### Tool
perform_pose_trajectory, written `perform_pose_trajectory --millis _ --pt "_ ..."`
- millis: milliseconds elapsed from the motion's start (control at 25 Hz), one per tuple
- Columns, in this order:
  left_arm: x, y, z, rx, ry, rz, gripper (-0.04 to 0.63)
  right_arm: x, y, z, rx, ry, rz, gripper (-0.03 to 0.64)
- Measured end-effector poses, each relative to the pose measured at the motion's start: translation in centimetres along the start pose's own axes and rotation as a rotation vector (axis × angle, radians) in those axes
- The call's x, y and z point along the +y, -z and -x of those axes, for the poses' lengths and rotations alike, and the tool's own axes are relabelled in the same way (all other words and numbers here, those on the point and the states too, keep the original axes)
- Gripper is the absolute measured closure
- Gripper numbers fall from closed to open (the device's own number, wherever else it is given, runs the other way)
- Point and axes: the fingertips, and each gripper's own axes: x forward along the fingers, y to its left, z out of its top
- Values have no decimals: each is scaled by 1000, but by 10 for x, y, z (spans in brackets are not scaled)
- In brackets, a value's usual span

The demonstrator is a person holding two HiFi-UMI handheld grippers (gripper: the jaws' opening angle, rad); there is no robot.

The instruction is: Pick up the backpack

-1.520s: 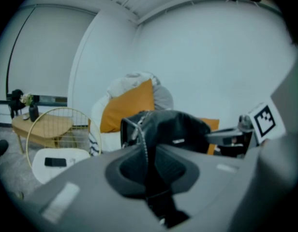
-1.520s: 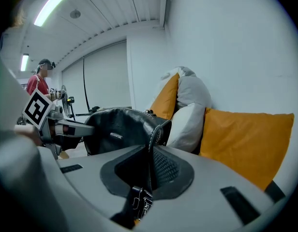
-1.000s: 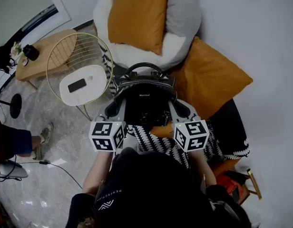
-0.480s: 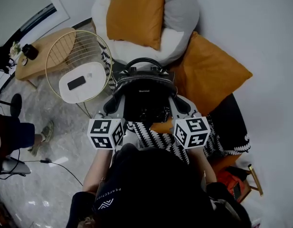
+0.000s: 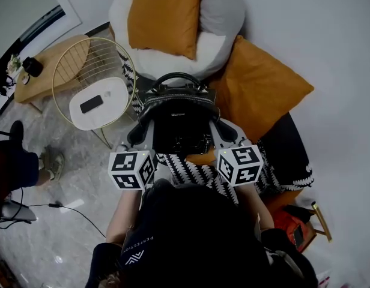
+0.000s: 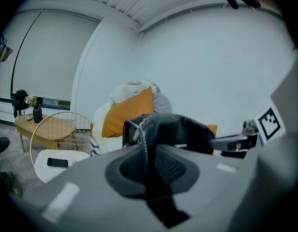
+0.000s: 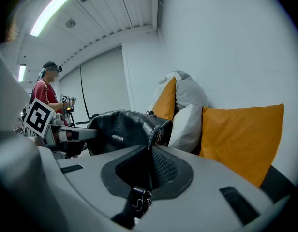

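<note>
Nearest, a black-and-white patterned throw (image 5: pixel 200 174) is lying over the front of a dark seat (image 5: pixel 292 146). To its left a pale marbled floor (image 5: pixel 77 179) is spreading out. A round gold wire desk with a white top (image 5: pixel 107 95) is standing on that floor, just left of the seat, and is carrying a flat black phone (image 5: pixel 91 104). Farther left, a light wooden desk (image 5: pixel 50 71) is standing by the window side. A large orange square cushion (image 5: pixel 260 89) is leaning against the white wall (image 5: pixel 329 53) on the right. At the far end a second orange cushion (image 5: pixel 164 17) is resting on white and grey pillows (image 5: pixel 224 8).

The black leather backpack with white stitching (image 5: pixel 179 122) is sitting upright over the throw, its top handle toward the far cushions. Whether it is touching the throw cannot be told.

Both hands are reaching forward from the person's body, side by side and angled slightly downward. The left tongs (image 6: pixel 148 163) are pinching narrowly on the backpack's left stitched edge and strap. The right tongs (image 7: pixel 150 166) are clamping the same way on its right edge, with a small buckle hanging below the jaws.
</note>
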Motion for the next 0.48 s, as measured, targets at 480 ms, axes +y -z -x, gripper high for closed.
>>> perform_pose_trajectory --millis 480 --pt "-8 3 0 -3 0 8 541 -3 7 10 12 4 -13 592"
